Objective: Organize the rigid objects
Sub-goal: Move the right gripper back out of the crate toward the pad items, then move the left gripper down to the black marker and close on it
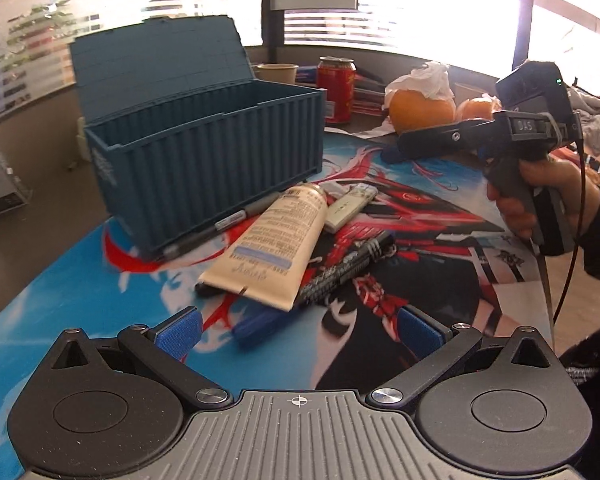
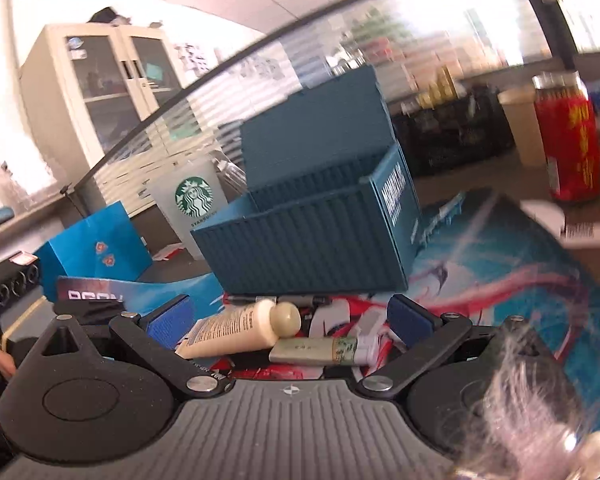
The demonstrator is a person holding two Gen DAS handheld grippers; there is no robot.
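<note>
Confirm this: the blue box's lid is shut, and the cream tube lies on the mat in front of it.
Not quite. The blue box stands with its lid open, as the left wrist view shows. The cream tube does lie on the mat in front of it.

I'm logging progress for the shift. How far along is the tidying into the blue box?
Done: only the blue box standing with its lid open; nothing shows inside from these angles. In hand: nothing. The left gripper and right gripper are both open, and the right one hangs just above the pile. Left: the cream tube, the small green tube, the pen against the box and a dark flat item under the cream tube all lie on the mat.
</note>
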